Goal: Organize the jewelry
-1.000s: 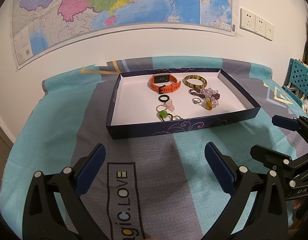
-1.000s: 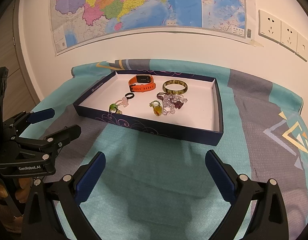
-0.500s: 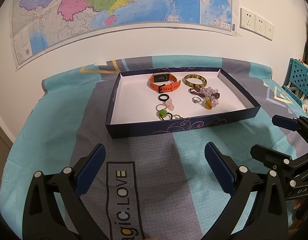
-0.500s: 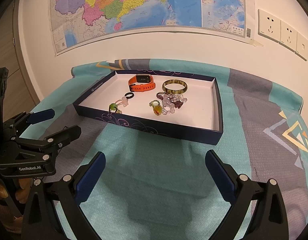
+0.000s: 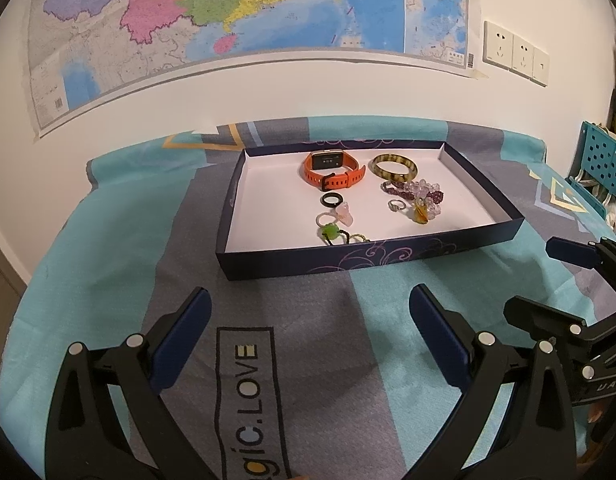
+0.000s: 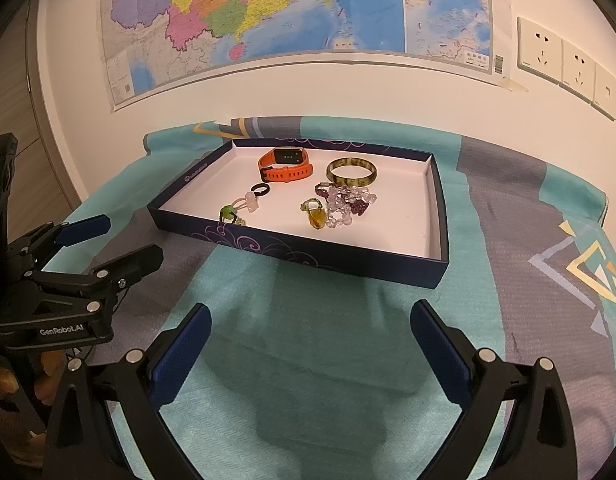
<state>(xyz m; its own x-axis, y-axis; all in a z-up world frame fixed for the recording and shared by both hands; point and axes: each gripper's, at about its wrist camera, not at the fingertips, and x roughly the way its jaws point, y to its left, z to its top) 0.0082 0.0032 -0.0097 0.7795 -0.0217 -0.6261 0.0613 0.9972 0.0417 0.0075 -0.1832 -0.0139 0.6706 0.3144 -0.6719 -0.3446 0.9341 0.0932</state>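
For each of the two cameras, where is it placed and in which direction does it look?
Left wrist: on the left tool, open above the cloth, looking toward the tray and wall map; the right tool shows at right.
Right wrist: on the right tool, open, facing the tray from its right side; the left tool shows at left.
Shared: tray, orange watch, bangle.
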